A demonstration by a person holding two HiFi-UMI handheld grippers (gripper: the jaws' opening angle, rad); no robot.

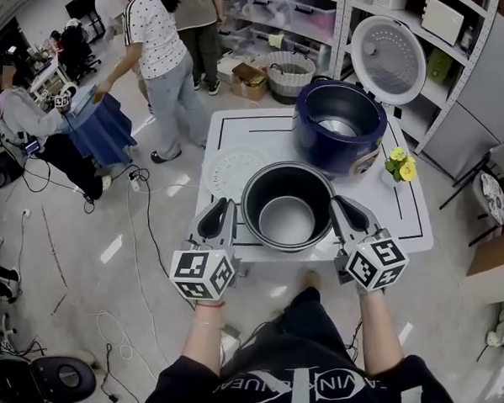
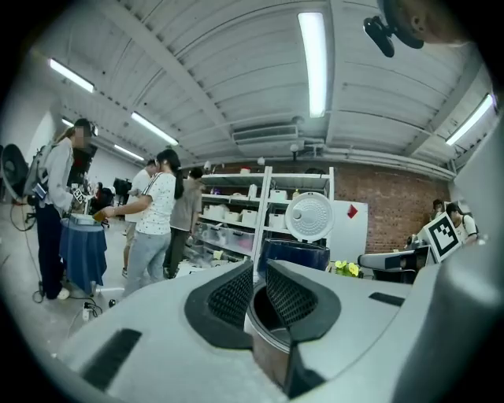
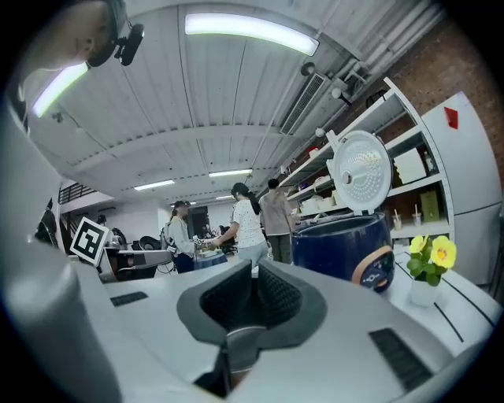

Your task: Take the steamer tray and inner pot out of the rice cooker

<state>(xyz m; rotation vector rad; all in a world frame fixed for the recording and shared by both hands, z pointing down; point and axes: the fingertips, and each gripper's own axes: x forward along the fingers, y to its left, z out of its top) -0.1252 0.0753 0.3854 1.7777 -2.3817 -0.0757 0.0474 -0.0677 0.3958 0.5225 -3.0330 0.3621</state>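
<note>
The dark metal inner pot [image 1: 286, 217] hangs over the front edge of the white table [image 1: 405, 215], held from both sides. My left gripper [image 1: 233, 211] is shut on its left rim, and my right gripper [image 1: 337, 206] is shut on its right rim. In the left gripper view the pot's rim [image 2: 261, 330] runs between the ribbed pads of that gripper [image 2: 258, 271]. The right gripper view shows the rim [image 3: 240, 346] pinched in the same way by that gripper [image 3: 253, 277]. The blue rice cooker [image 1: 340, 125] stands behind with its lid [image 1: 387, 59] up. The white steamer tray [image 1: 230, 172] lies flat on the table, left of the pot.
A small vase of yellow flowers [image 1: 400, 165] stands right of the cooker. Shelves with boxes and a basket [image 1: 290, 72] line the back. People stand at the upper left near a blue-draped stand [image 1: 103, 125]. Cables trail over the floor on the left.
</note>
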